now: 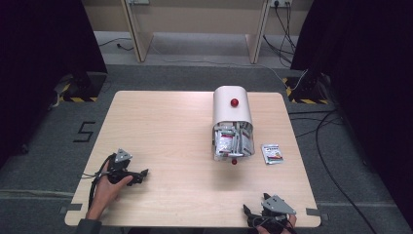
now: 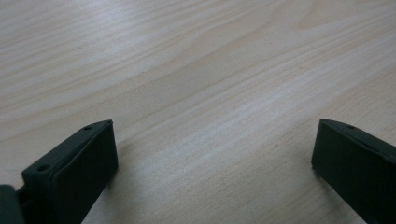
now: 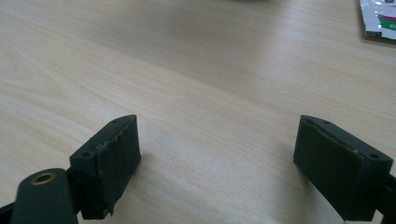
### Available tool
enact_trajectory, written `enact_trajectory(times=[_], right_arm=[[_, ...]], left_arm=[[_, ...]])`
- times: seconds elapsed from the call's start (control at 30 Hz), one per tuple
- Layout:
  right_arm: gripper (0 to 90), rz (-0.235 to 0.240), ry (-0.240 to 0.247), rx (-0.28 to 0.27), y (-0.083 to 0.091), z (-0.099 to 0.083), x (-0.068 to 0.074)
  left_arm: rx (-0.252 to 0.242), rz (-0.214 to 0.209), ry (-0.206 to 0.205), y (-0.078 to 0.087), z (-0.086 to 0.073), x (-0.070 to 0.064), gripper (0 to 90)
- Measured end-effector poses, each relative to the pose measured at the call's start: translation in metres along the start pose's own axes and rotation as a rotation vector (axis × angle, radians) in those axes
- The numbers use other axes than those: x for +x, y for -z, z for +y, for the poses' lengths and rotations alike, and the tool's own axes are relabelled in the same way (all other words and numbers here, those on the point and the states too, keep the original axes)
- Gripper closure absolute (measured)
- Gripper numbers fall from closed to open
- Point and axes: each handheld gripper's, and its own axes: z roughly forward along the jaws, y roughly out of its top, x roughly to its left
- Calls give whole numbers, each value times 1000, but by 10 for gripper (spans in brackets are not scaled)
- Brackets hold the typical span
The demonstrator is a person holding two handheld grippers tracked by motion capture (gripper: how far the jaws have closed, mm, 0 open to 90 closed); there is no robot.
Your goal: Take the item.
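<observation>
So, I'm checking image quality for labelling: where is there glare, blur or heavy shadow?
High view: sharp, dark curtains either side. Left gripper view: pale glare across the light wooden table, black fingers soft. Right gripper view: far table darker, small white printed sachet blurred and cut off.

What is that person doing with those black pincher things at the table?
A person sits at a wooden table with a two-jaw gripper in each hand. The left gripper and the right gripper both rest near the table's front edge, jaws open and holding nothing. Farther back lies a white bin on its side, stuffed with small packets. One packet lies loose on the table to the bin's right, nearer the right gripper. Nothing has been picked up at this moment.
</observation>
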Motion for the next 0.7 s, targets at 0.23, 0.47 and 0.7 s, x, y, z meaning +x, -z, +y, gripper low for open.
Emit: enact_trajectory(times=[0.23,0.47,0.7], right_arm=[[153,19,15,-3,1,-1,2],[152,21,17,-5,1,-1,2],[152,20,16,-9,1,-2,2]], left_arm=[[0,0,0,0,0,0,0],[0,0,0,0,0,0,0],[0,0,0,0,0,0,0]])
